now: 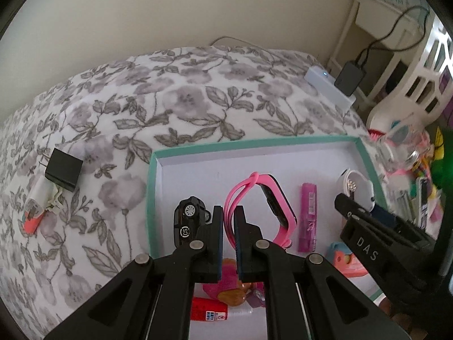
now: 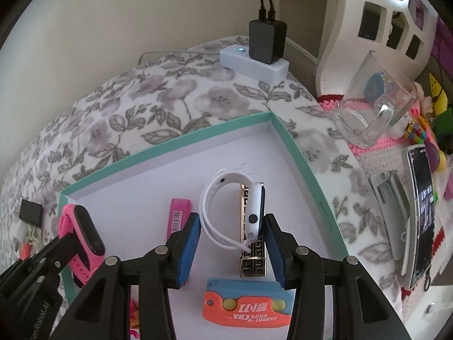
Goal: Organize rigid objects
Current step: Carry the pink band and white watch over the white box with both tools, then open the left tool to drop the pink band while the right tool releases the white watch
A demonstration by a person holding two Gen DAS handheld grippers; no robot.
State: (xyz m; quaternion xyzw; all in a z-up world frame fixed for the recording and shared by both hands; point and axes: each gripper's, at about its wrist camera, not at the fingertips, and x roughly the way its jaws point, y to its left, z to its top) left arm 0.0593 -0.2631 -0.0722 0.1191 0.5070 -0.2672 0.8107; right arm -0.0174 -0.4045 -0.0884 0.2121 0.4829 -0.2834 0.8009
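Note:
A shallow teal-rimmed box (image 1: 151, 187) lies on a floral bedspread. My left gripper (image 1: 228, 212) is shut on the strap of a pink watch (image 1: 279, 206) that stands in the box; the watch also shows in the right wrist view (image 2: 85, 226). A black toy car (image 1: 188, 221) lies just left of the left fingers. My right gripper (image 2: 232, 243) is open, its blue pads on either side of a white watch (image 2: 235, 212) that stands on a patterned bar (image 2: 252, 255). A pink tube (image 2: 178, 215) lies between the watches.
An orange and blue carrot knife (image 2: 246, 306) lies in the box near the right gripper. A black charger (image 1: 63, 171) and a white plug (image 1: 39, 198) lie on the bedspread at left. A white power strip (image 2: 254, 62), a glass mug (image 2: 373, 113) and a phone (image 2: 421, 209) sit at right.

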